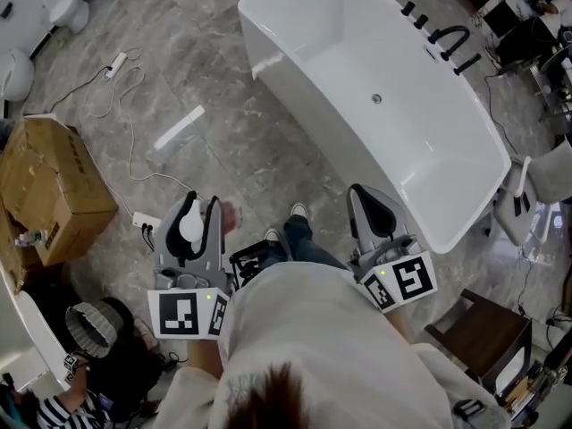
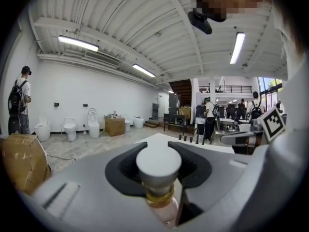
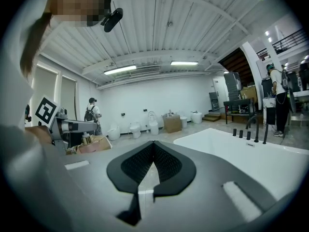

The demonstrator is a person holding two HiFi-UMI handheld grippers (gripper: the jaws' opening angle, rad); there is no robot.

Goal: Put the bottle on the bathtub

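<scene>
My left gripper (image 1: 198,222) is shut on a pinkish bottle (image 2: 163,209) with a white cap (image 2: 158,165) and a gold collar; the cap (image 1: 189,223) shows between the jaws in the head view. My right gripper (image 1: 375,213) is shut with nothing in it, its dark pads meeting (image 3: 152,164). Both are held close to the person's body, pointing toward the white bathtub (image 1: 295,70), which stands ahead and to the right on the grey floor. Black taps (image 1: 444,43) line the tub's far rim. The tub's near rim (image 3: 217,134) also appears in the right gripper view.
A cardboard box (image 1: 49,190) sits at the left, with a white cable and power strip (image 1: 117,63) on the floor beyond it. A dark wooden stool (image 1: 483,329) is at lower right. Toilets (image 2: 70,128) line the far wall, and people stand in the room's background.
</scene>
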